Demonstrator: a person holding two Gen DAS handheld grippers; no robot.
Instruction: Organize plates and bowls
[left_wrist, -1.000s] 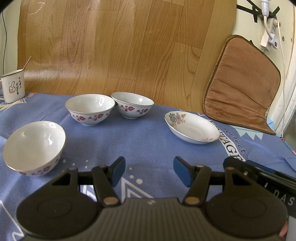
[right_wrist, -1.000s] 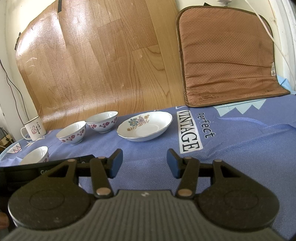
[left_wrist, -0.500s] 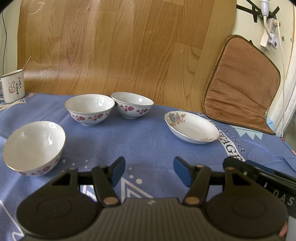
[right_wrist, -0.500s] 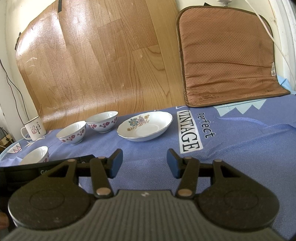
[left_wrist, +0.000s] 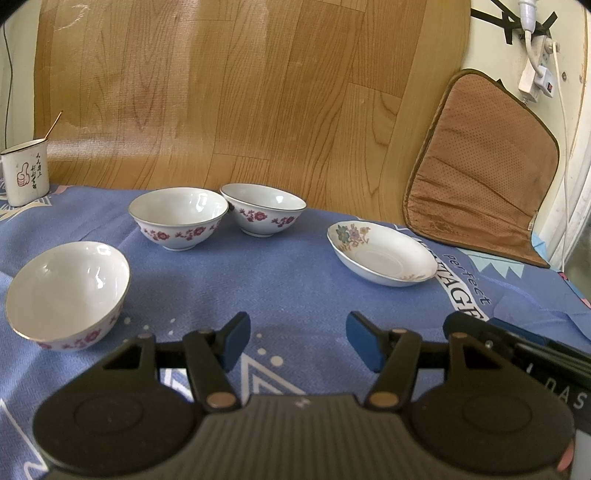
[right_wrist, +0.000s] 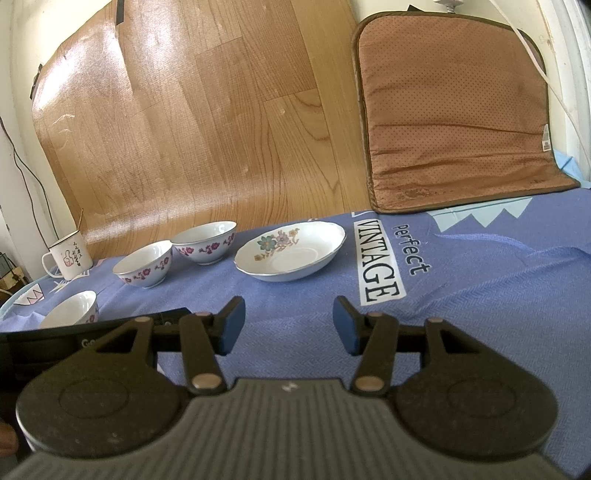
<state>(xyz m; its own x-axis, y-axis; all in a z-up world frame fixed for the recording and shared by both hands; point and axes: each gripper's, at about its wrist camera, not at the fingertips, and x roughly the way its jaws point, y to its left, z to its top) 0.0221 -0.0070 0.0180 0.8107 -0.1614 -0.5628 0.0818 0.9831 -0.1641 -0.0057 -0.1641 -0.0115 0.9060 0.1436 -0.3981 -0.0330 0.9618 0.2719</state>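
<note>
My left tongs (left_wrist: 297, 341) and right tongs (right_wrist: 286, 325) both released, nothing between them, over blue cloth (left_wrist: 288, 280). Three bowls, flowered plate (left_wrist: 382, 254) sit apart ahead.

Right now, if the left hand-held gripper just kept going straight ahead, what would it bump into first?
Probably the blue cloth: the left hand-held gripper points slightly downward, between the bowls and the plate.

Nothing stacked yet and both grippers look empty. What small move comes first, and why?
Probably ease the left gripper toward the nearest bowl at its left. Its jaws are open and empty, and that bowl stands apart from the two bowls behind and the plate.
</note>
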